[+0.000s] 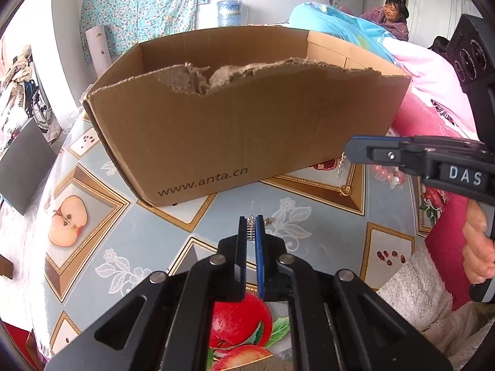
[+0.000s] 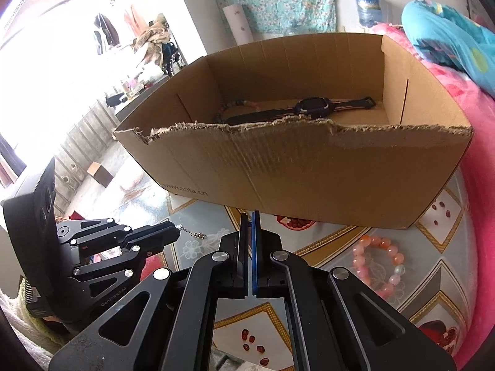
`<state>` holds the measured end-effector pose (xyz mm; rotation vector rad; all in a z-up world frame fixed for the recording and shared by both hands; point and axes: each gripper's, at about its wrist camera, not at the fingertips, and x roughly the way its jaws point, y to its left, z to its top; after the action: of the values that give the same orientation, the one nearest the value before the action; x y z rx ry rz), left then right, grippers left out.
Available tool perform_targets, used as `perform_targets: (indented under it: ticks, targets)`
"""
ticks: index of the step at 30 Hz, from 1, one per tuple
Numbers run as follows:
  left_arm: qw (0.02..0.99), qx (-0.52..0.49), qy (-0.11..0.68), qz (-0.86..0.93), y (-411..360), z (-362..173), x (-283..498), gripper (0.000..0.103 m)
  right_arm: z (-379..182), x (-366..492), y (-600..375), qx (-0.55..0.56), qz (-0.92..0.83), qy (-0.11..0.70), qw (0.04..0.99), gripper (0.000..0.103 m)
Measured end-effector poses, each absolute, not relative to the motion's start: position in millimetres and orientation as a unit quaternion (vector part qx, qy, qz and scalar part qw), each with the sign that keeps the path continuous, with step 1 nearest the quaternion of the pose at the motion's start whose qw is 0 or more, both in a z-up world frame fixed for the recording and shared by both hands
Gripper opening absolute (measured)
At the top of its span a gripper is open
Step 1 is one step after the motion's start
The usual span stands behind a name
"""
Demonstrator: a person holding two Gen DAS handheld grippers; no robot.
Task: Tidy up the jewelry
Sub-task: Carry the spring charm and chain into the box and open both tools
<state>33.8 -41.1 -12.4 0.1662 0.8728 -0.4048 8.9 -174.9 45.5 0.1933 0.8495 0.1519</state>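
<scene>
My left gripper (image 1: 251, 227) is shut on a thin silver chain (image 1: 268, 220) just above the tablecloth; in the right wrist view the chain (image 2: 193, 232) trails from the left gripper's tip (image 2: 177, 229). My right gripper (image 2: 250, 221) is shut, and in the left wrist view it (image 1: 347, 152) has a short length of chain (image 1: 341, 167) dangling below its tip. I cannot tell whether both hold one piece. Behind them stands the cardboard box (image 1: 235, 130), its front edge torn, holding a dark watch (image 2: 309, 106) and a bead bracelet (image 2: 235, 105). A pink bead bracelet (image 2: 379, 266) lies on the table.
The table wears a fruit-patterned cloth (image 1: 92, 185). Pink and blue bedding (image 1: 427, 71) rises right of the box. A hand (image 1: 478, 247) in a fluffy white sleeve holds the right gripper. A person (image 1: 393, 15) sits far behind.
</scene>
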Motion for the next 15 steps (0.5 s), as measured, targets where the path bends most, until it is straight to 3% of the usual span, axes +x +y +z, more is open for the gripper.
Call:
perform_targets:
  ticks: [7, 15]
  targets:
    - [0.893, 0.067, 0.393, -0.208, -36.9, 13.1, 24.2, 0.004, 61.2, 2.3, -168.9, 0.088, 0.085, 0.381, 0.916, 0.0]
    - [0.904, 0.026, 0.333, -0.268, -14.2, 85.1, 11.4, 0.004, 114.7, -11.4, -174.2, 0.076, 0.118, 0.315, 0.939, 0.0]
